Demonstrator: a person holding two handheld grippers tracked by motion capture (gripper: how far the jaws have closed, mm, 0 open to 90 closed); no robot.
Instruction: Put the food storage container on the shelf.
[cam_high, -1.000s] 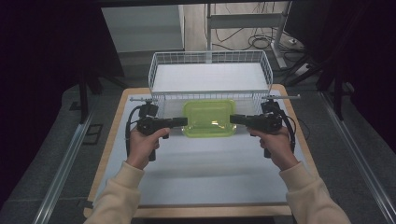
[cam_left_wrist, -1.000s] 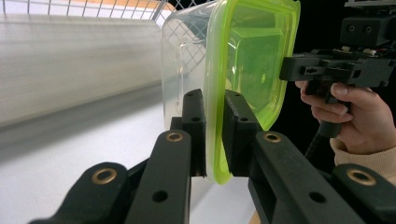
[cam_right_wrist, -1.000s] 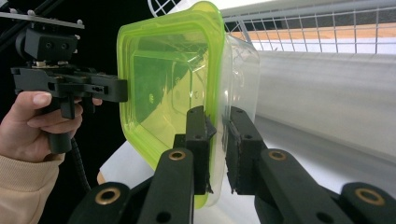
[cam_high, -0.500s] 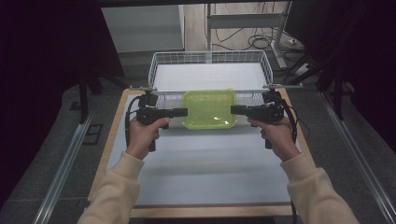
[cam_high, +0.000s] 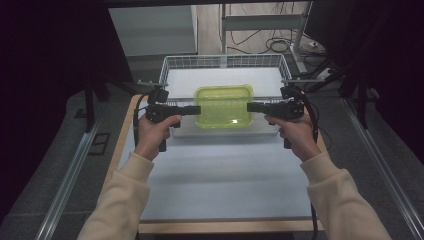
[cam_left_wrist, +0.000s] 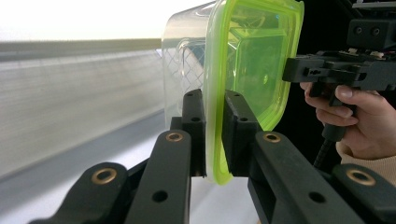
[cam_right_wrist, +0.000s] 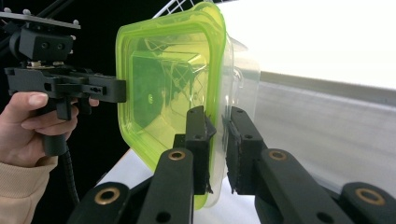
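Green-lidded container (cam_high: 223, 105) clamped between left claw (cam_high: 199, 110) and right claw (cam_high: 248, 107), seemingly above basket (cam_high: 172, 65).

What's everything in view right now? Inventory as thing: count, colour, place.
Clear plastic container with translucent green lid: 1, green over clear, held in the air between both grippers, over the near edge of the basket.
White wire basket: 1, white, far end of the table, white liner inside.
Wooden table with pale blue mat: 1, wood edge with light mat, centre.
Metal desk frame with loose cables: 1, grey, on the floor beyond the basket.
Left gripper: 1, black, clamped on the lid's rim at the container's left end.
Right gripper: 1, black, clamped on the rim at the right end.
Hands: 2, in cream sleeves, each gripping a gripper handle.
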